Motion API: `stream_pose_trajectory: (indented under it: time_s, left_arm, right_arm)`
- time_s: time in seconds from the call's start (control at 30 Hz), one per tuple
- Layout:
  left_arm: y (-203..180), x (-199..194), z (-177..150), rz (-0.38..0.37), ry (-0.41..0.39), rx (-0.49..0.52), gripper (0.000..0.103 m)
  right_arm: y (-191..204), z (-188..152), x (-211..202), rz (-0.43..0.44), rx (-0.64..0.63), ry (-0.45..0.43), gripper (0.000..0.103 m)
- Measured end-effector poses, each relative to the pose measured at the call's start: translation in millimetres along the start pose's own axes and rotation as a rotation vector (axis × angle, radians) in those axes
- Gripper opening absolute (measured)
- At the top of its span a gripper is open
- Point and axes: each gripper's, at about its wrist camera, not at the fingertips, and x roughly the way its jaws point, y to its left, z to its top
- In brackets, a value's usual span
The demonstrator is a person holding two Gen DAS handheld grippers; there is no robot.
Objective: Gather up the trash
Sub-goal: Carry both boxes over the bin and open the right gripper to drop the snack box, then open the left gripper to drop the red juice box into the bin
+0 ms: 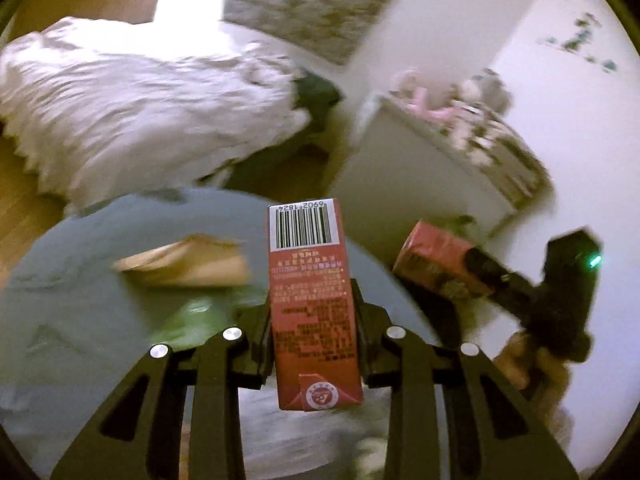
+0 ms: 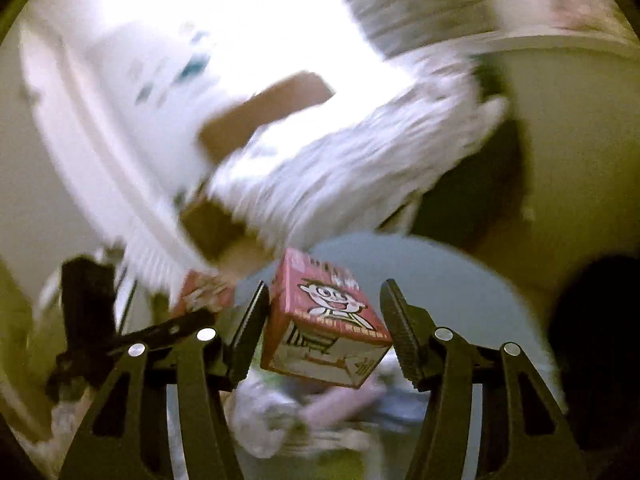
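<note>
Red drink carton (image 1: 312, 300), barcode end forward, sits clamped upright between the fingers of my left gripper (image 1: 314, 332) above a grey bin bag (image 1: 80, 312). A second red carton (image 2: 324, 328) hangs tilted between my right gripper's (image 2: 324, 328) spread fingers, touching only the left one. White bedding (image 1: 132, 120) lies beyond.

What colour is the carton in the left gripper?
Red carton with a white barcode panel; clearest in the left wrist view.
</note>
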Motion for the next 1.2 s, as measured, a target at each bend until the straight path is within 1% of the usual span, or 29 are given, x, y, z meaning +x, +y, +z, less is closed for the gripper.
stream_pose_trajectory:
  time_s: [0.03, 0.1, 0.23, 0.3, 0.37, 0.5, 0.6, 0.63, 0.67, 0.73, 0.8, 0.87, 1.0, 1.2]
  left_arm:
    - [-18, 12, 3, -0.027, 0.013, 0.024, 0.031]
    - [-47, 34, 5, -0.065, 0.039, 0.062, 0.031]
    - [-106, 90, 4, -0.141, 0.114, 0.149, 0.031]
    - [-126, 115, 2, -0.18, 0.15, 0.161, 0.031]
    - [-145, 139, 1, -0.203, 0.184, 0.18, 0.031]
    - [-175, 185, -10, -0.216, 0.263, 0.217, 0.031]
    - [-187, 212, -20, -0.205, 0.318, 0.244, 0.031]
    - [-189, 219, -23, -0.204, 0.335, 0.25, 0.031]
    - [-192, 229, -26, -0.199, 0.355, 0.256, 0.031]
    - [-195, 239, -33, -0.194, 0.384, 0.256, 0.031]
    - [-195, 248, -38, -0.188, 0.409, 0.252, 0.031]
    - [-193, 255, -41, -0.179, 0.426, 0.256, 0.031]
    - [-192, 263, -46, -0.158, 0.45, 0.261, 0.031]
    - [-196, 273, -50, -0.143, 0.47, 0.268, 0.032]
  right_arm:
    - [-19, -1, -13, -0.017, 0.048, -0.039, 0.057]
    - [-63, -7, -40, -0.091, 0.135, -0.106, 0.057]
    - [-128, -16, -72, -0.157, 0.259, -0.174, 0.057]
    - [-148, -19, -78, -0.18, 0.294, -0.198, 0.057]
    - [-172, -25, -82, -0.207, 0.335, -0.218, 0.057]
    - [-205, -42, -75, -0.275, 0.389, -0.21, 0.057]
    - [-225, -47, -61, -0.313, 0.437, -0.185, 0.057]
    - [-229, -47, -56, -0.327, 0.441, -0.177, 0.057]
    - [-235, -46, -52, -0.359, 0.442, -0.165, 0.057]
    - [-242, -48, -46, -0.387, 0.451, -0.141, 0.057]
    - [-247, -62, -53, -0.39, 0.468, -0.125, 0.057]
    - [-253, -68, -52, -0.394, 0.48, -0.107, 0.057]
    - [-262, -76, -48, -0.395, 0.518, -0.085, 0.057]
    - [-264, -85, -49, -0.394, 0.547, -0.068, 0.057]
